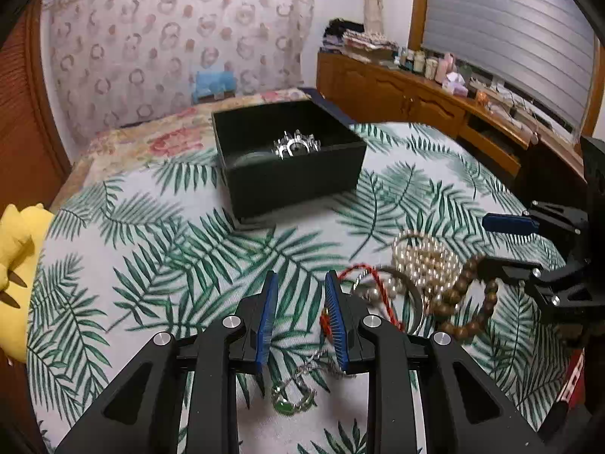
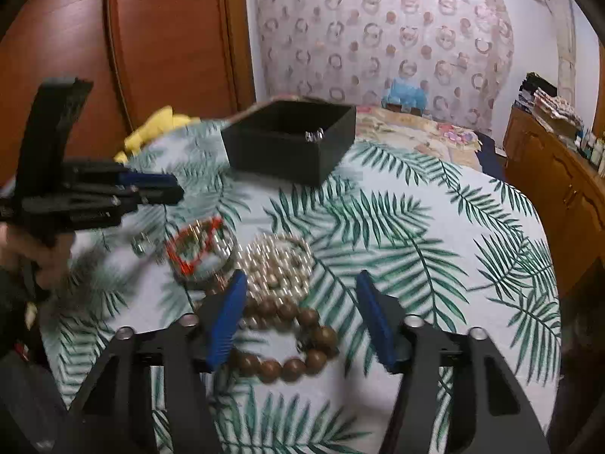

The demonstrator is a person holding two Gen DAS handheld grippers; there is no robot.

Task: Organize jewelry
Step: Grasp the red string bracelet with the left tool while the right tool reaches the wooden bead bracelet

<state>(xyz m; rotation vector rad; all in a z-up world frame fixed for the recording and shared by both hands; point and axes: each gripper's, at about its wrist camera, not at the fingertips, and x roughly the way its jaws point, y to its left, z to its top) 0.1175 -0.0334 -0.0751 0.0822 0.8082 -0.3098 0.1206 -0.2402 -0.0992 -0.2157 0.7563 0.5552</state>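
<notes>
A black open box (image 1: 291, 159) stands on the leaf-print bedspread with a silver bracelet (image 1: 297, 146) inside; the box also shows in the right wrist view (image 2: 289, 143). A pile of jewelry lies nearer: a pearl bracelet (image 1: 425, 259), a brown wooden bead bracelet (image 2: 287, 344), a red cord bracelet (image 1: 372, 289) and a silver chain with a green stone (image 1: 295, 397). My left gripper (image 1: 300, 287) is open and empty, above the chain. My right gripper (image 2: 298, 299) is open and empty, around the wooden beads.
A yellow plush toy (image 1: 17, 261) lies at the bed's left edge. A wooden sideboard (image 1: 435, 102) with bottles stands to the right. A wooden wardrobe (image 2: 151, 38) stands behind the bed.
</notes>
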